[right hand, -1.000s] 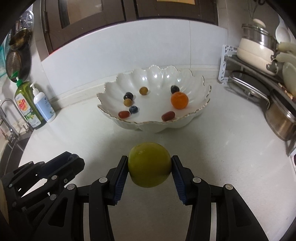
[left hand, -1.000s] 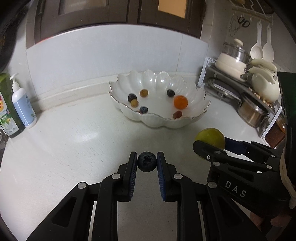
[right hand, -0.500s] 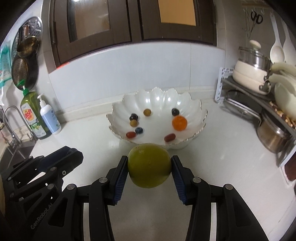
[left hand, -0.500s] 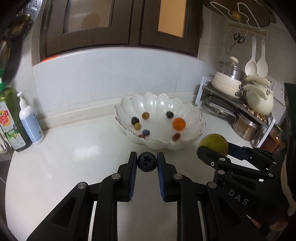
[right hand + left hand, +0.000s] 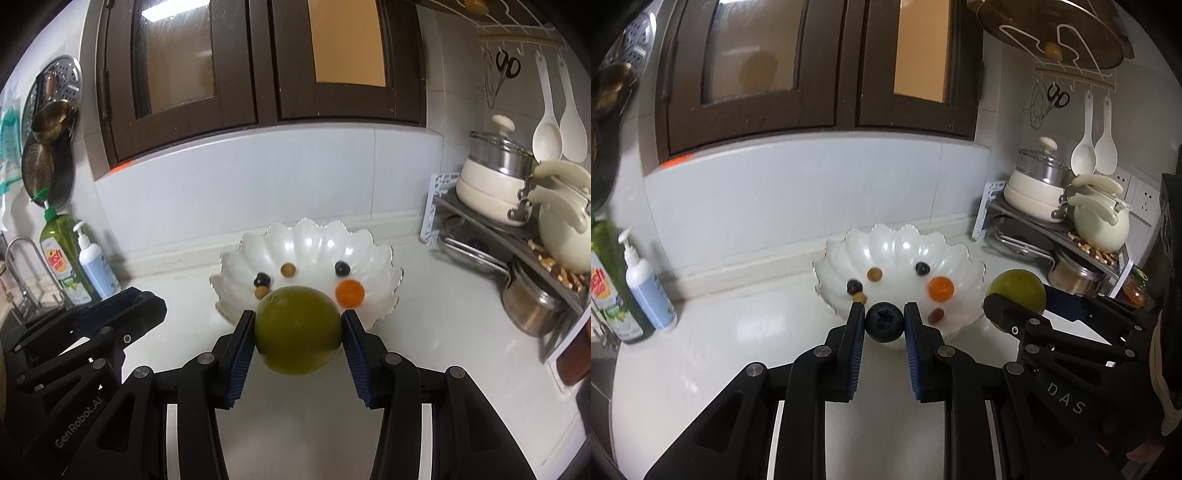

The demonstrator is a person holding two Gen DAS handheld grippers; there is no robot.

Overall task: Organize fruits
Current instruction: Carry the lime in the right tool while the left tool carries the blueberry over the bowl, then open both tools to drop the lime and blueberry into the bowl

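Only the left view shows the blueberry.

This is a home kitchen. A pale countertop runs under dark wooden wall cabinets, with a faucet and dish soap bottle at the far left. On the right a rack holds pots, with ladles and scissors hanging above; a strainer hangs on the left wall.
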